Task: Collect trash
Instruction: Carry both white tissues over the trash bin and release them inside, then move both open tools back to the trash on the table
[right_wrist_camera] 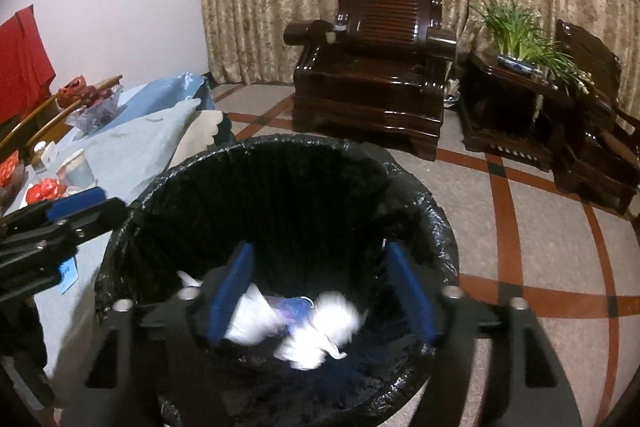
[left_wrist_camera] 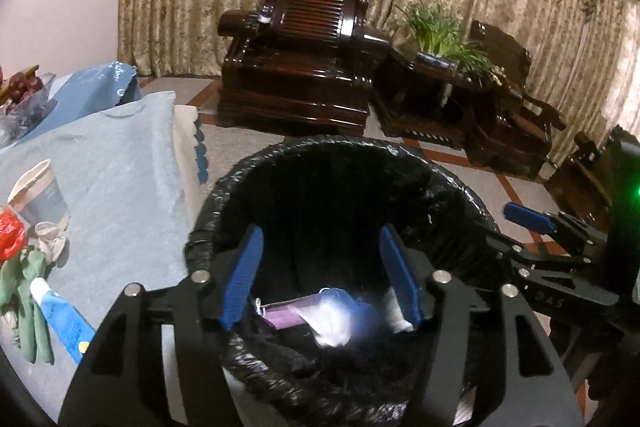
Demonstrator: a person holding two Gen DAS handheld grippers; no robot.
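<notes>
A bin lined with a black bag (left_wrist_camera: pixel 340 143) (right_wrist_camera: pixel 300 141) stands on the floor beside the table. My left gripper (left_wrist_camera: pixel 320 231) hangs open over its mouth, with nothing pressed between the blue pads. My right gripper (right_wrist_camera: pixel 320 247) is also open above the bin, jaws wide. Below them in the bag lie crumpled white tissue (left_wrist_camera: pixel 336 323) (right_wrist_camera: pixel 328 323), blurred in the right wrist view, and a purple packet (left_wrist_camera: pixel 286 313). On the blue tablecloth (left_wrist_camera: pixel 120 187) remain a paper cup (left_wrist_camera: pixel 40 195), a red wrapper (left_wrist_camera: pixel 10 231), a green glove (left_wrist_camera: pixel 28 291) and a blue-white tube (left_wrist_camera: pixel 64 323).
A dark wooden armchair (left_wrist_camera: pixel 300 59) and a side table with a potted plant (left_wrist_camera: pixel 436 27) stand behind the bin, before a beige curtain. A fruit bowl (right_wrist_camera: pixel 94 107) sits far back on the table. Tiled floor (right_wrist_camera: pixel 520 227) with red lines lies to the right.
</notes>
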